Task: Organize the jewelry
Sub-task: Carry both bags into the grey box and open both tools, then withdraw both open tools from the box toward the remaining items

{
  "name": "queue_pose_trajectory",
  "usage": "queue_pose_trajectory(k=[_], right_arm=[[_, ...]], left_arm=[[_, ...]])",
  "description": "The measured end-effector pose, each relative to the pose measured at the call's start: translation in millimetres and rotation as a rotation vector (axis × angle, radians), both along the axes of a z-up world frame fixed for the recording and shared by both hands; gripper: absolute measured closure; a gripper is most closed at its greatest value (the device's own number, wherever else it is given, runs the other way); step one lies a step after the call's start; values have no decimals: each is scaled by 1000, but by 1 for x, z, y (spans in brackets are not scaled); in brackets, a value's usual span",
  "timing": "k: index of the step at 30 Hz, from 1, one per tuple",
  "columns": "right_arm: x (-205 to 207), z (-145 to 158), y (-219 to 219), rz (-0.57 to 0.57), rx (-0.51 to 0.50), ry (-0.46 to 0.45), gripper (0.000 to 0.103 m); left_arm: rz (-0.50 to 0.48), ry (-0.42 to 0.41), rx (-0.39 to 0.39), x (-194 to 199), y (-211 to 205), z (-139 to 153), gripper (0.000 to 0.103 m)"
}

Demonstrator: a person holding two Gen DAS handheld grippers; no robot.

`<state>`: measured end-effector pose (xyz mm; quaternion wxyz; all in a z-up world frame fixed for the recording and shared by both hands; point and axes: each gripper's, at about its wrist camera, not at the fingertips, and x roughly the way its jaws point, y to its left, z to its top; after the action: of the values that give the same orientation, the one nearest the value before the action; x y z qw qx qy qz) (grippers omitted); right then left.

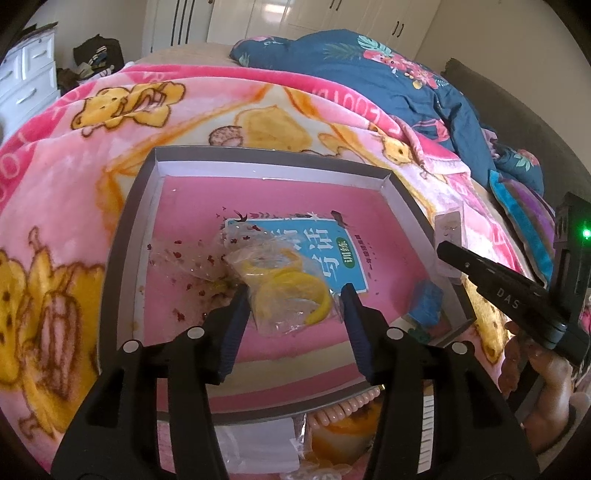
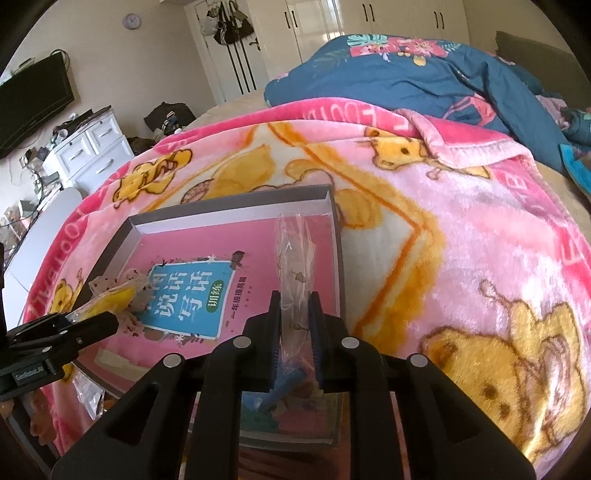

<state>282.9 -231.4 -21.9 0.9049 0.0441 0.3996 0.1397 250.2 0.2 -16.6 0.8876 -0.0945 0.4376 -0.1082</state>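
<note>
While the shallow grey box [image 1: 122, 266] lies on the pink bear blanket [image 1: 66, 206] as a collecting tray, the left tongs [image 1: 293, 301] stand partly parted around a clear packet of yellow bangles [image 1: 291, 291] at frame centre, pads seemingly not pressing. The right tongs [image 2: 295, 314] pinch a slim clear earring sachet [image 2: 293, 251] upright above the box's right side, probably for placing inside.

Blanket [image 2: 461, 236]: plush fleece cloth, soft nap, matt. Tray [image 1: 122, 258]: grey cardboard walls, matt. Book cover [image 2: 236, 258] inside: glossy paper, glare noted. Small bags [image 1: 291, 291] [image 2: 295, 258]: clear, crinkled, shiny plastic film. Gripper bodies: matt black plastic; ribbed blue pads [image 1: 236, 317]. Wardrobe doors [image 2: 325, 22]: glossy white.
</note>
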Motion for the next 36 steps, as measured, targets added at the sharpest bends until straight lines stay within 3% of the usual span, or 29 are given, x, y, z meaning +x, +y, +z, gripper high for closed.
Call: queue_pose_trajectory(k=[2, 5, 6, 13, 24, 30, 36], right_arm=[[-2, 0, -3, -8, 6, -1, 81], [-7, 3, -8, -21, 23, -12, 53], [-8, 4, -9, -27, 24, -17, 49], [-26, 15, -21, -41, 47, -44, 40], [-54, 33, -30, -44, 77, -86, 19], [-64, 40, -37, -54, 92, -100, 16], [-75, 49, -41, -55, 102, -121, 14]], left_arm=[[-3, 4, 3, 0, -1, -1, 61], [-3, 5, 4, 0, -2, -1, 61], [-3, 6, 3, 0, -2, -1, 61], [-4, 4, 6, -1, -4, -1, 43], [-11, -29, 4, -12, -8, 22, 27], [11, -68, -1, -23, -1, 44, 10], [38, -95, -28, -39, 10, 61, 9]])
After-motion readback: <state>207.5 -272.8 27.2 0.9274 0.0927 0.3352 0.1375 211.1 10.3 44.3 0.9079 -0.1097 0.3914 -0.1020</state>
